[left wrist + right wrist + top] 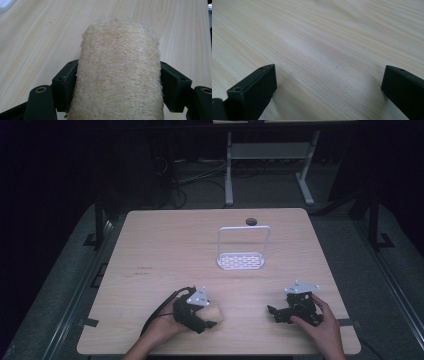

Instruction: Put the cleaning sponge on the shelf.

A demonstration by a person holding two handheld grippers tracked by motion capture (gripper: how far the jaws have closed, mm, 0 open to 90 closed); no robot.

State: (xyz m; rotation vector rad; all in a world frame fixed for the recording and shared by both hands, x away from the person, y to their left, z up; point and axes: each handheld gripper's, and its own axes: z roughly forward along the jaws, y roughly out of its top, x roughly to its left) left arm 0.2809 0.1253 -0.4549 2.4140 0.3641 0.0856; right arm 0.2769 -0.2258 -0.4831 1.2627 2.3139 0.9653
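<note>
Loofah (120, 72) clamped in my left tool (207, 317), near desk (165, 250) edge, for transport; right tool (274, 314) gapes, unladen.

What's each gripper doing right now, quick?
Left gripper: shut on the loofah sponge.
Right gripper: open, holding nothing, over the table.

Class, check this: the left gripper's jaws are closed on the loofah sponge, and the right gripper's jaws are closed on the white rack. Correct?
Not quite. The left gripper does grip the loofah sponge, but the right gripper is open over bare table, as the right gripper view shows. The white rack stands apart.
</note>
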